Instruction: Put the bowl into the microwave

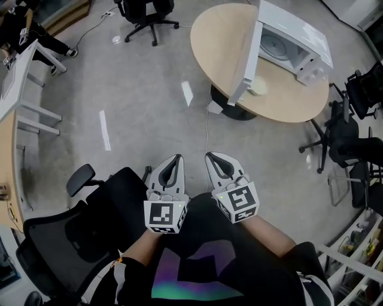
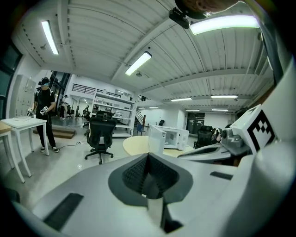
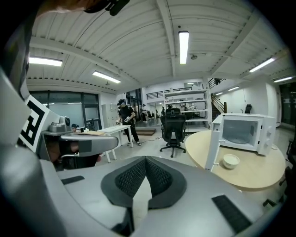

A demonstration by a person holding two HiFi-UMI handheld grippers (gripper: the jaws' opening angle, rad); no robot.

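A white microwave (image 1: 294, 43) stands on the round wooden table (image 1: 221, 36) at the upper right, its door (image 1: 248, 60) swung wide open. A pale bowl (image 1: 258, 88) rests on the tabletop just in front of the open cavity; the right gripper view has the bowl (image 3: 230, 160) beside the microwave (image 3: 241, 133). In the left gripper view the microwave (image 2: 175, 137) is far off and the bowl is hidden. Both grippers are held close to the person's body, far from the table. My left gripper (image 1: 176, 159) is shut and empty, and so is my right gripper (image 1: 213, 157).
A black office chair (image 1: 66, 236) sits at my lower left, another chair (image 1: 146, 15) beyond the table, more chairs (image 1: 353, 119) at the right. A white desk (image 1: 18, 77) lines the left side. A person (image 3: 125, 115) with grippers stands by a far desk.
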